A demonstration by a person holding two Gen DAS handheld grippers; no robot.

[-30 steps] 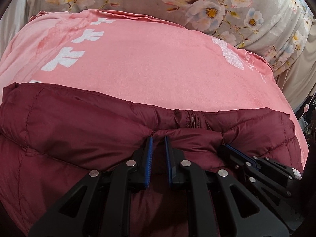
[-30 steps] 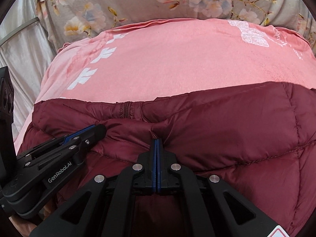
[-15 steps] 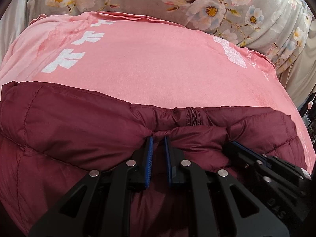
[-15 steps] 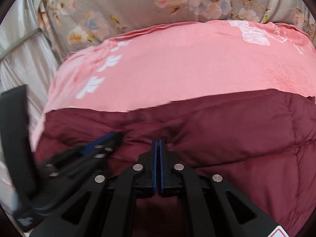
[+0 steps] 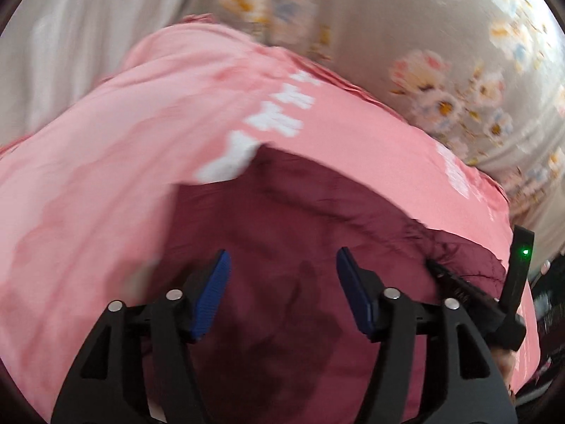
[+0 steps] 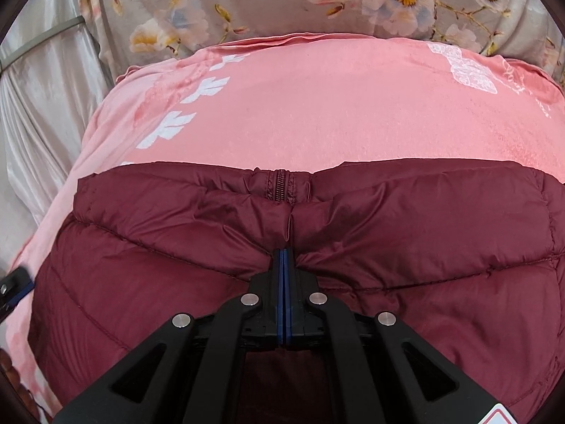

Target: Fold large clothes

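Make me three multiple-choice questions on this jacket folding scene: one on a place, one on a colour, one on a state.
1. What does the jacket lie on?
A. pink sheet
B. bare floor
C. wooden chair

2. What colour is the jacket?
A. navy
B. maroon
C. green

3. How do the left tongs stand?
A. shut on jacket
B. shut on nothing
C. open

Answers:
1 A, the pink sheet spreads beyond it.
2 B, its quilted fabric is dark red.
3 C, the blue pads stand apart, while the right tongs pinch the jacket.
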